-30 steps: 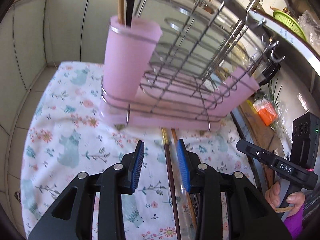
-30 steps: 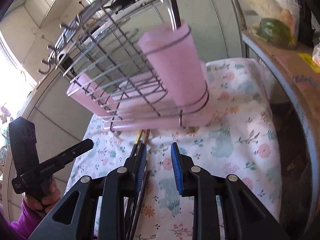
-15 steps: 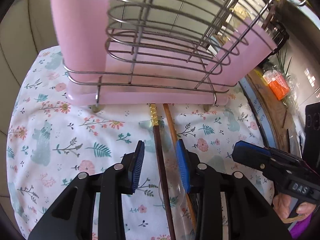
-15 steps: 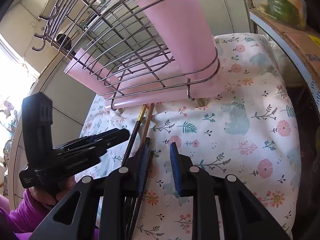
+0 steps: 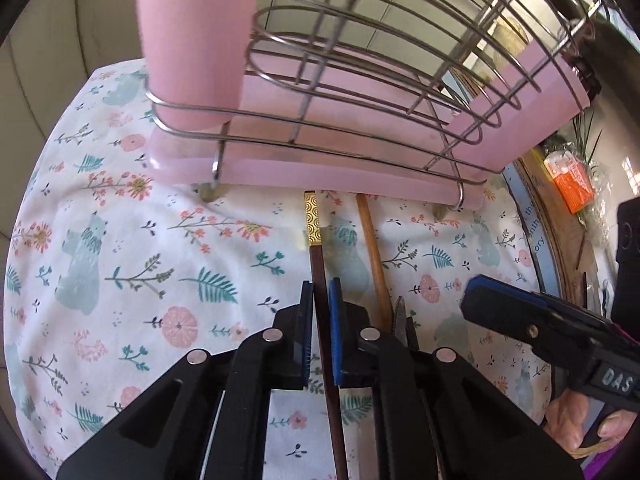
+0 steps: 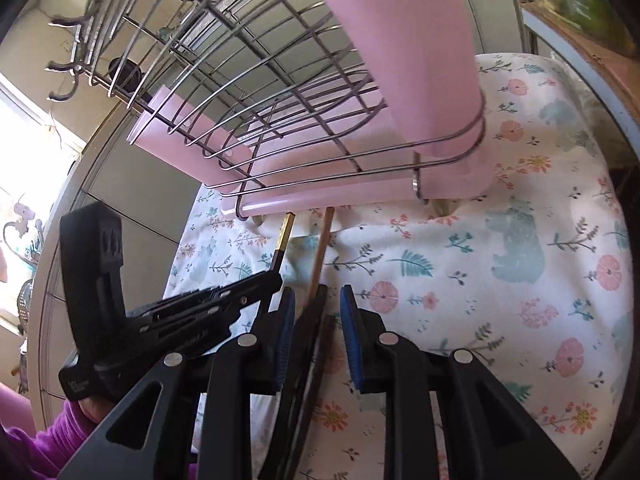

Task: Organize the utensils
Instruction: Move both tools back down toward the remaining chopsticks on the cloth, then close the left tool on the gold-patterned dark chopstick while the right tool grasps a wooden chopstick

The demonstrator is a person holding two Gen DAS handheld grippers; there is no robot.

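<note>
A: Left tongs (image 5: 320, 300)?

B: Jaws have just been closing. Blue pads now pinch the dark chopstick (image 5: 322, 280) partway along its shaft. The chopstick lies flat on the floral cloth (image 5: 120, 272) that covers the counter, its gold-capped end pointing to 12 o'clock and stopping just short of the pink tray.

A: Anything beside it?

B: A lighter wooden chopstick (image 5: 374, 252) lies at 3 o'clock of the dark one, near it and roughly parallel, outside the left pads. A dark pointed utensil tip (image 5: 400, 316) shows at about 4 o'clock of the left tongs; too hidden to name.

A: Right tongs (image 6: 318, 312)?

B: Partly open, pads apart. Dark utensil handles (image 6: 316, 320) run up between the fingers, and the end of the wooden chopstick reaches in there too. Cannot tell if either pad touches them; no grip shown. In the left view these tongs sit at 3 o'clock, with a hand (image 5: 576, 420) on the handle.

A: Rack?

B: Wire dish rack (image 5: 360, 60) on the pink tray (image 5: 320, 176) stands at 12 o'clock in both views, with a pink utensil cup (image 5: 192, 40) at its corner.
</note>
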